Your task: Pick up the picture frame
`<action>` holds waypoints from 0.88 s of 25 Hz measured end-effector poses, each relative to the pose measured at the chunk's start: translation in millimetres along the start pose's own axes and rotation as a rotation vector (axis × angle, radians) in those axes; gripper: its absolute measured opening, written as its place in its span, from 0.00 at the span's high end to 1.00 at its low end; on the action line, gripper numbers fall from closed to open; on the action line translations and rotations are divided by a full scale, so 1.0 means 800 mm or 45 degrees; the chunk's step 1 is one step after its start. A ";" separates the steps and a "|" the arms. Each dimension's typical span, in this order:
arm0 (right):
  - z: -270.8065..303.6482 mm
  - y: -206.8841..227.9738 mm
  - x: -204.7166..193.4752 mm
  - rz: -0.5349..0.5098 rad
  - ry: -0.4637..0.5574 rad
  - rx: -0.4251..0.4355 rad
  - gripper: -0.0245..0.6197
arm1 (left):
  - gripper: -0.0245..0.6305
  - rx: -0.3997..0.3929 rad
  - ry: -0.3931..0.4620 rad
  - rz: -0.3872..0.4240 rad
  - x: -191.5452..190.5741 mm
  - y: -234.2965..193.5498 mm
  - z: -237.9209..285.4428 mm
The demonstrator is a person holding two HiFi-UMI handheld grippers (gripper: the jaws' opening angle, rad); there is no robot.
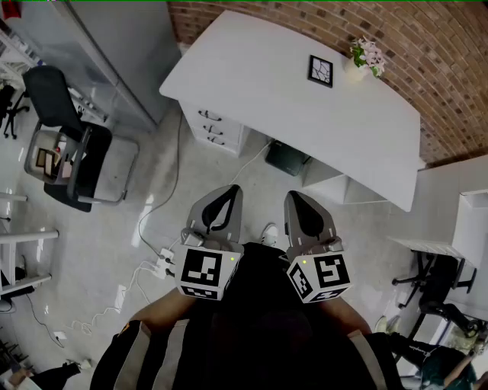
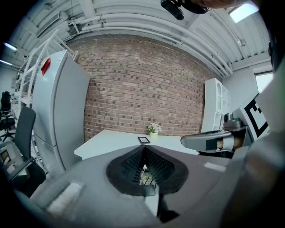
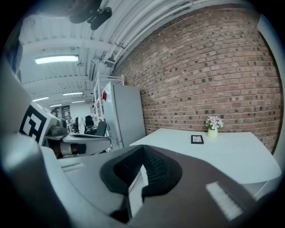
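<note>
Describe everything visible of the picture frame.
The picture frame is small, nearly square, with a dark border around a pale picture crossed by dark lines. It rests face up on the white desk near the brick wall, beside but apart from a small vase of flowers. Whether it lies flat or is propped is unclear. Nothing else touches it.

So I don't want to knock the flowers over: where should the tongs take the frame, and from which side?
The frame seems to lie flat on the desk, so only its thin rim offers a grip. Probably best to take the near edge, coming in low from the desk's open front, since the flowers stand close on its right.
</note>
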State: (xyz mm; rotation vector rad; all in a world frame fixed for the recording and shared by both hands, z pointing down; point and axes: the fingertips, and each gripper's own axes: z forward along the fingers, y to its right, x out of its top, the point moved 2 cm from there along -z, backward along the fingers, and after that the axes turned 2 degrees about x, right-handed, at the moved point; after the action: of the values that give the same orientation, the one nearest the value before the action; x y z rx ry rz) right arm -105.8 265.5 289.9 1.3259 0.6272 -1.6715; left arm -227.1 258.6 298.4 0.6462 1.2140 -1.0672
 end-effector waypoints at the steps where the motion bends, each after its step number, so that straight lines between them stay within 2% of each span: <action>1: 0.000 0.000 0.001 0.000 -0.001 0.000 0.96 | 0.96 0.000 0.001 0.001 0.001 0.000 0.000; 22: 0.019 -0.029 -0.001 0.019 -0.019 -0.016 0.96 | 0.96 -0.009 -0.003 -0.030 -0.004 -0.033 -0.017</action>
State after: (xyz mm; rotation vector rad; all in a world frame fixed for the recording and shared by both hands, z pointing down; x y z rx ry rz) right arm -133.5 264.1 292.2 1.3056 0.6168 -1.6615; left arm -257.1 260.8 300.9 0.6265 1.2253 -1.0825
